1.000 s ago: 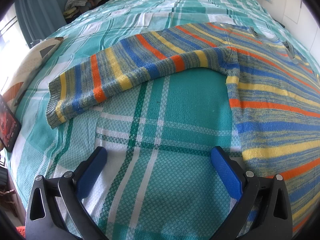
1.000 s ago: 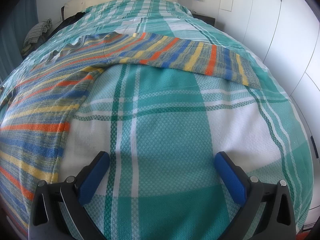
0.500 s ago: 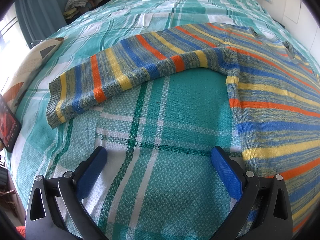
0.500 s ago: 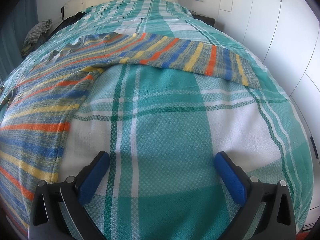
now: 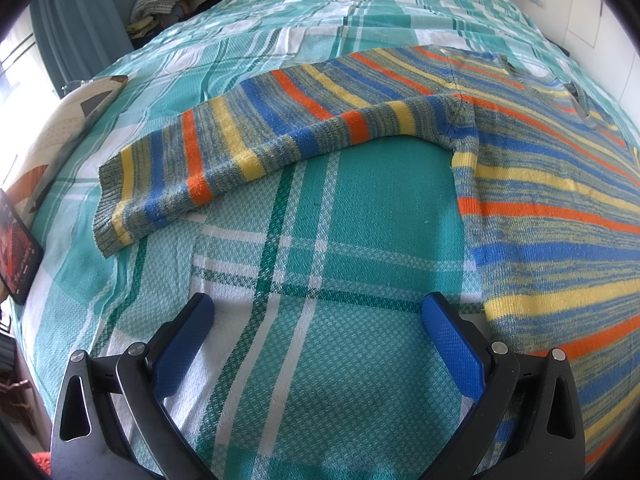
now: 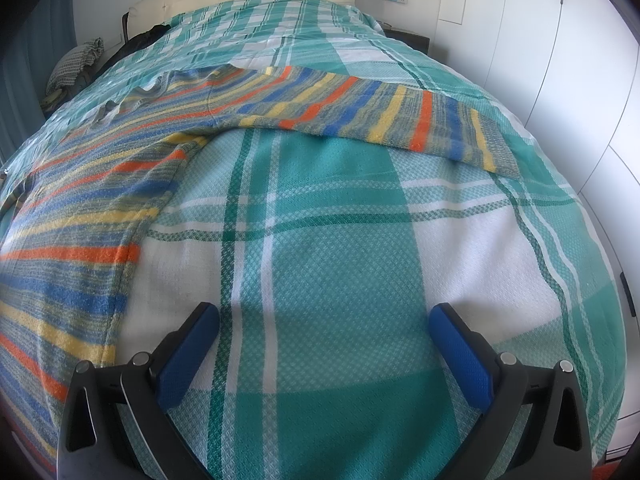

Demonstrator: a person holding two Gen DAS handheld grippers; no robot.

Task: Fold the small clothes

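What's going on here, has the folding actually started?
Not yet, by the look of it. A striped sweater lies flat on the plaid bedspread, both sleeves spread out to the sides. The left tool and right tool hover open over bare bedspread on either side of the sweater's body, holding nothing. No fold is visible.

- Bright, even daylight; the window point(image 5: 16, 76) at the left edge is blown out.
- Sharp centre; heavy fisheye bending, dark corners.
- Soft shadow below the hand-held gripper point(image 6: 324, 320).
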